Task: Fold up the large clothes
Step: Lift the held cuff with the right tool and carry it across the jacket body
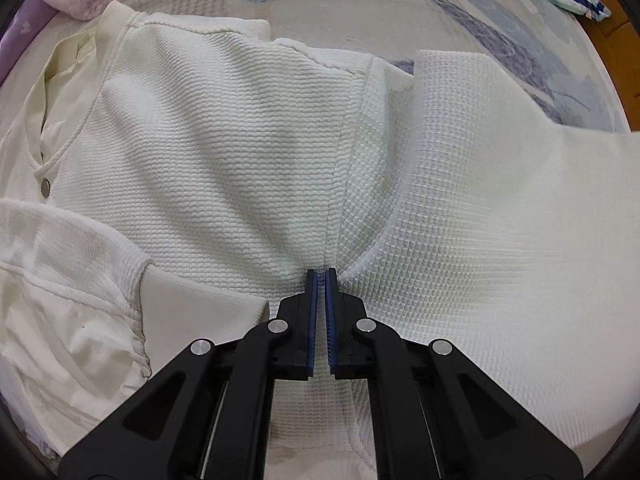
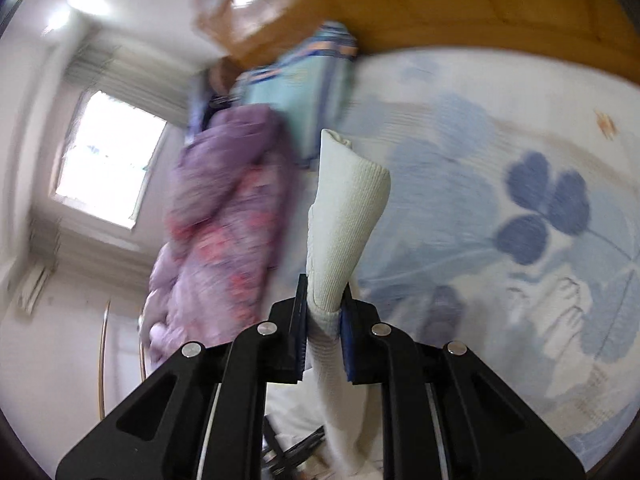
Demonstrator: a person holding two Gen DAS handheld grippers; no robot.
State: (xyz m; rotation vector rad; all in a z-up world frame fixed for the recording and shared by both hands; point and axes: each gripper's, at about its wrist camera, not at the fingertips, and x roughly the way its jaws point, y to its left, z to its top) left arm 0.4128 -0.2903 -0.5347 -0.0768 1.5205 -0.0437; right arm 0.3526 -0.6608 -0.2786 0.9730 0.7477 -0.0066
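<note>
While the cream waffle-knit garment (image 1: 224,152) lies on the floral bedsheet (image 1: 460,12) | left gripper (image 1: 322,276) pinches its seam | right gripper (image 2: 324,300) clamps a lifted cuff | step: sleeve fold | next: lay sleeve across body.

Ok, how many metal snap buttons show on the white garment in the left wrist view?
1: a snap at the garment's neck opening, far left. Others may be hidden in folds.

No readable text, labels, brands, numbers or signs in either view; the white garment (image 1: 224,152) and the floral sheet (image 2: 500,168) carry only weave and print.
</note>
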